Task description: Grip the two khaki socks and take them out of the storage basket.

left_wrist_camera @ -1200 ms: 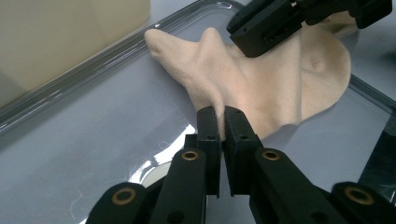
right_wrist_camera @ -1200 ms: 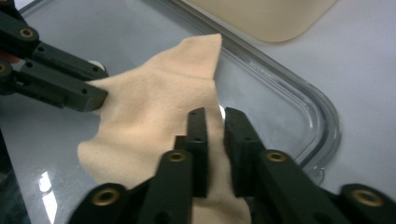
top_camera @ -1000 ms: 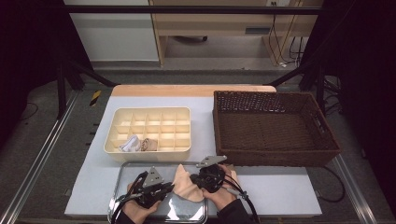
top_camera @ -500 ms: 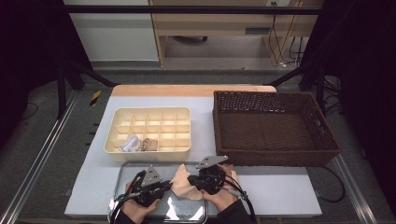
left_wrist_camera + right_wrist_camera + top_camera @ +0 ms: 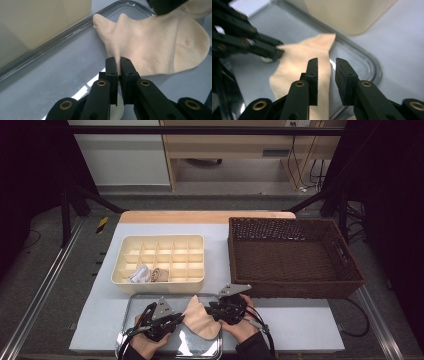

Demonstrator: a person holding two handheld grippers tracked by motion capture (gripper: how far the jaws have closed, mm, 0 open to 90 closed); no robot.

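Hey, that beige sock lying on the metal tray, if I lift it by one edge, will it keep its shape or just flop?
Probably flop: the sock is thin knit, lying flat and creased on the tray. Likely very light, so a small pinch like the left gripper has should carry it. It may slide easily on the tray's glossy surface if pushed rather than lifted.

Each hand carries a black two-jaw gripper built of flat linked bars. The left gripper [image 5: 119, 72] has blocky jaws with small dark screw holes near the tips and brass-coloured rivets at the link joints. The right gripper [image 5: 327, 75] is made alike, with rough matte pads. Each bears a grey three-cornered plate on top and trails a black cable. Dark sleeves cover the wrists.
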